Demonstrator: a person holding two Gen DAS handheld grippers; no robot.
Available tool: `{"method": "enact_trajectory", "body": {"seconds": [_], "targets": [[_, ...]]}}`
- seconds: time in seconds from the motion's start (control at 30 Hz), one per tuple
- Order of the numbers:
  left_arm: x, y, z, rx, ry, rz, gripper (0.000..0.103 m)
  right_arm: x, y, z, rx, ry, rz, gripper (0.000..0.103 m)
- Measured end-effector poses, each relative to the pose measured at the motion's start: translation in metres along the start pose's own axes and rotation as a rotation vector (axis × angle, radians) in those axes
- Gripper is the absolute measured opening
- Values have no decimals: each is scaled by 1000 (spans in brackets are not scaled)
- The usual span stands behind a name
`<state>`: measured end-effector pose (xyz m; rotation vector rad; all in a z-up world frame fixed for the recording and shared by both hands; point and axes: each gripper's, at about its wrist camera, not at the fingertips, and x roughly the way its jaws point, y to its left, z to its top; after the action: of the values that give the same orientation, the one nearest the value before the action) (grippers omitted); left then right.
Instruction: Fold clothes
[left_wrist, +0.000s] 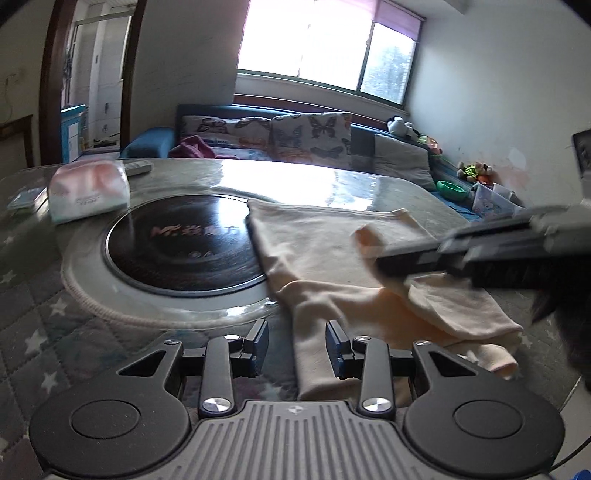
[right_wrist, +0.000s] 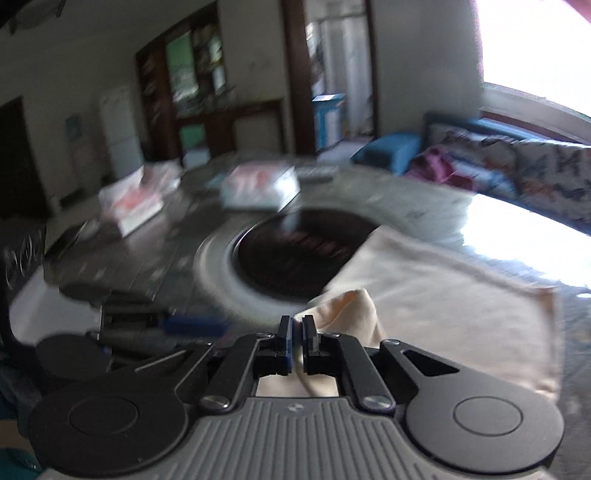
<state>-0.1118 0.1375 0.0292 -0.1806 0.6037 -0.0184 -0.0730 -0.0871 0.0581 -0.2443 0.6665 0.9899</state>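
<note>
While our right tool (right_wrist: 297, 325) pinches the cream garment (left_wrist: 325, 254) angled over the bench (left_wrist: 33, 302), our left tool (left_wrist: 297, 347) hangs part-open, empty.

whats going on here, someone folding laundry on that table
Yes. A person with a gripper in each hand is folding a cream garment on a table, beside a round black cooktop. The right gripper is shut on a bunched corner of the cloth, lifted over the rest of it. The left gripper is open and holds nothing, with the near edge of the garment just ahead of its fingers. The fold is only partly made.
</note>
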Motion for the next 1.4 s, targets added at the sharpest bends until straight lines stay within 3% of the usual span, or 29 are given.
{"method": "enact_trajectory", "body": {"seconds": [0.07,0.23,0.57,0.7,0.9,1.1,1.4], "targets": [[-1,2,-1,-4,-1,0,37,8,6,-3,-11,18,15,10],[-4,-1,4,8,-16,-10,37,-11,3,-6,-13,-6,4,11],[12,-29,11,74,-6,-92,34,-72,-71,-62,151,45,-223,12],[25,-35,9,102,28,-85,34,-86,-90,-85,230,36,-265,12],[36,-37,1,116,70,-75,30,-90,-103,-106,295,27,-269,13],[33,-40,1,133,59,-51,8,-84,-106,-115,304,43,-263,17],[23,-37,2,135,70,0,10,-81,-107,-113,275,59,-256,20]]}}
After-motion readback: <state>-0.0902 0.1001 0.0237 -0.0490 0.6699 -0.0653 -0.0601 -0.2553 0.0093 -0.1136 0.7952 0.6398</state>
